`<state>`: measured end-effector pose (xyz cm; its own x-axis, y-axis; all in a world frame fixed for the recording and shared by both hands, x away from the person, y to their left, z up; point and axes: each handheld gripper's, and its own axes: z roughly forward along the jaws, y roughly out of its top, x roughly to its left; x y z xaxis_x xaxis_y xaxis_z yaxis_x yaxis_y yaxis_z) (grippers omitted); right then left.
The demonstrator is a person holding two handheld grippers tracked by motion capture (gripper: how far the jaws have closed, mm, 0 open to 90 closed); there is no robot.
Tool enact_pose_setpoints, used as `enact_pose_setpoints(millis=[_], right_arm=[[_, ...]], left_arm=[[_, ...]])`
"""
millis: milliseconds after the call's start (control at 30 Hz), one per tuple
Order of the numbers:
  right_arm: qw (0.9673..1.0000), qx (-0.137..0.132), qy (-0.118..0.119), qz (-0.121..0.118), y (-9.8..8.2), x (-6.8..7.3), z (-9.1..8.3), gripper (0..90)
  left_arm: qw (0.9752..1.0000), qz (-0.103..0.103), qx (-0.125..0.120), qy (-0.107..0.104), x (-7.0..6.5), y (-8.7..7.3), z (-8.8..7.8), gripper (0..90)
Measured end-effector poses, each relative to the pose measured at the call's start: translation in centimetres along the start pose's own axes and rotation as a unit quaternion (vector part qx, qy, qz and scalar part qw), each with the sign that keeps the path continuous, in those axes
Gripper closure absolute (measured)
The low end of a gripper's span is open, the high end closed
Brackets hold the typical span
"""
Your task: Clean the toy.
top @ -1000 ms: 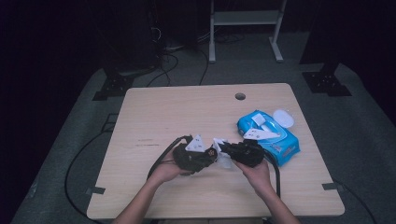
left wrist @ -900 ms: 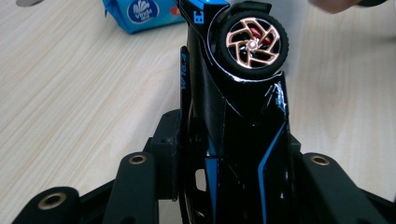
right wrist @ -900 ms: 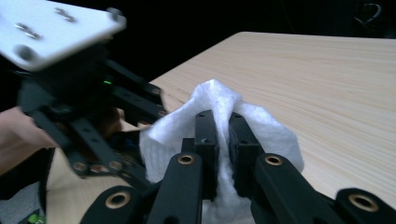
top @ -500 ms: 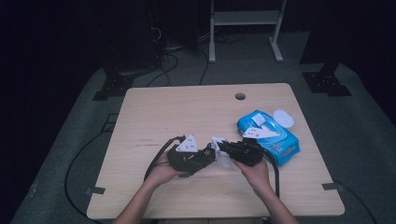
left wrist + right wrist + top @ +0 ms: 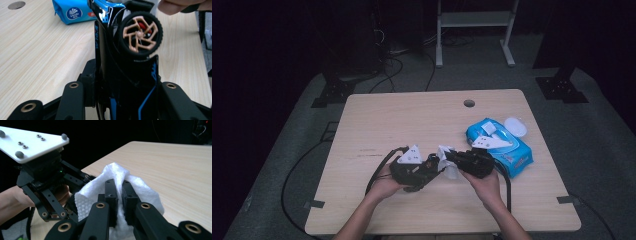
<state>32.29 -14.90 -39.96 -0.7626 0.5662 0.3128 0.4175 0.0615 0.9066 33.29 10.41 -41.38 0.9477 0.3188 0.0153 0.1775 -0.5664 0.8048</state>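
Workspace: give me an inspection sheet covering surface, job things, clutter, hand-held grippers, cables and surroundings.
Surface: pale wooden table, with a round hole near the far edge.
Job's things: black-and-blue toy car with a bronze-spoked wheel; crumpled white wet wipe.
Clutter: blue plastic wipes pack, its round white lid open.
Grippers: left hand-held gripper shut on the toy car; right hand-held gripper shut on the wet wipe, meeting the left one at table centre.
Cables: black gripper cable trails off the near edge; more on the floor.
Surroundings: dark room, grey floor, white metal frame behind.
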Motion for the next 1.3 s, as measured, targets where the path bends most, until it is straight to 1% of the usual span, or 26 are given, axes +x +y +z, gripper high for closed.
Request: enact_pose_setpoints(millis=[33,67,133,200,233,300,333,400,467,500,600,633,667,700,800,867,967,1000,1067,1133,1200,1267,1300], right_arm=[[1.0000,-0.002,0.005,0.006,-0.1,0.0,0.0,84.8],[0.9999,-0.004,0.010,0.007,0.0,0.1,0.1,84.8],[0.9997,-0.006,0.022,-0.001,0.2,0.7,0.2,84.8],[0.9996,-0.009,0.024,-0.007,0.4,0.9,0.3,84.8],[0.9997,-0.008,0.022,-0.006,0.4,0.8,0.2,84.6],[0.9999,-0.005,0.009,-0.002,0.1,0.3,0.2,84.7],[1.0000,0.000,0.005,0.004,-0.2,0.0,0.2,84.7],[0.9998,0.011,0.000,0.017,-0.9,-0.7,0.3,84.6],[0.9996,0.007,0.008,0.026,-1.0,-0.7,0.4,84.7],[0.9997,0.002,0.012,0.023,-0.7,-0.4,0.4,84.6],[0.9995,-0.013,0.027,0.010,0.1,0.4,0.2,84.6],[0.9996,-0.012,0.025,0.003,0.2,0.4,0.2,84.6],[0.9997,-0.010,0.023,0.003,0.1,0.4,0.2,84.6],[0.9997,-0.010,0.021,0.007,-0.1,0.2,0.3,84.6],[0.9997,0.005,0.008,0.021,-1.0,-0.7,0.4,84.6],[0.9994,0.008,0.009,0.032,-1.3,-1.0,0.5,84.6],[0.9997,0.002,0.013,0.022,-0.8,-0.6,0.4,84.6],[0.9997,-0.002,0.015,0.018,-0.5,-0.4,0.3,84.6],[0.9998,-0.008,0.017,0.010,-0.3,-0.1,0.3,84.6],[0.9999,-0.003,0.010,0.009,-0.5,-0.3,0.3,84.6],[0.9999,0.010,-0.001,0.008,-1.0,-0.7,0.5,84.6],[0.9998,0.015,-0.001,0.016,-1.4,-0.9,0.7,84.6],[0.9998,0.017,-0.003,0.014,-1.4,-0.8,0.7,84.6]], left_arm=[[1.0000,0.000,0.000,0.001,0.0,0.0,0.0,56.8],[1.0000,0.003,0.003,0.002,0.1,0.0,0.1,56.9],[1.0000,-0.001,-0.004,0.000,0.1,-0.1,0.0,56.8],[0.9999,-0.005,-0.010,-0.001,0.2,-0.1,-0.2,56.9],[0.9999,-0.005,-0.013,0.000,0.2,-0.2,-0.4,56.9],[0.9998,-0.006,-0.018,0.001,0.4,-0.2,-0.7,56.9],[0.9997,-0.010,-0.021,0.001,0.4,-0.2,-0.8,56.9],[0.9998,-0.006,-0.018,0.004,0.4,-0.2,-0.8,56.9],[0.9999,-0.003,-0.012,0.006,0.3,-0.3,-0.6,56.9],[0.9999,-0.005,-0.013,0.003,0.3,-0.3,-0.4,56.9],[0.9999,-0.002,-0.012,0.002,0.2,-0.3,-0.2,56.9],[0.9999,-0.003,-0.014,0.000,0.2,-0.3,-0.2,56.9],[0.9998,-0.005,-0.017,-0.001,0.2,-0.3,-0.3,56.9],[0.9998,-0.005,-0.020,-0.001,0.2,-0.3,-0.4,56.9],[0.9997,-0.006,-0.023,-0.002,0.3,-0.3,-0.6,56.9],[0.9998,-0.004,-0.017,0.001,0.2,-0.3,-0.4,56.9],[0.9999,-0.003,-0.016,-0.004,0.1,-0.4,-0.1,56.9],[0.9999,-0.001,-0.014,-0.002,0.1,-0.3,-0.1,56.9],[0.9997,-0.004,-0.022,-0.005,0.1,-0.3,-0.2,56.9],[0.9997,-0.005,-0.025,-0.004,0.2,-0.3,-0.4,56.9],[0.9998,-0.005,-0.021,-0.002,0.3,-0.3,-0.5,56.9],[0.9999,-0.001,-0.015,0.000,0.3,-0.4,-0.4,56.8],[0.9999,-0.003,-0.015,0.000,0.2,-0.5,-0.3,56.9]])
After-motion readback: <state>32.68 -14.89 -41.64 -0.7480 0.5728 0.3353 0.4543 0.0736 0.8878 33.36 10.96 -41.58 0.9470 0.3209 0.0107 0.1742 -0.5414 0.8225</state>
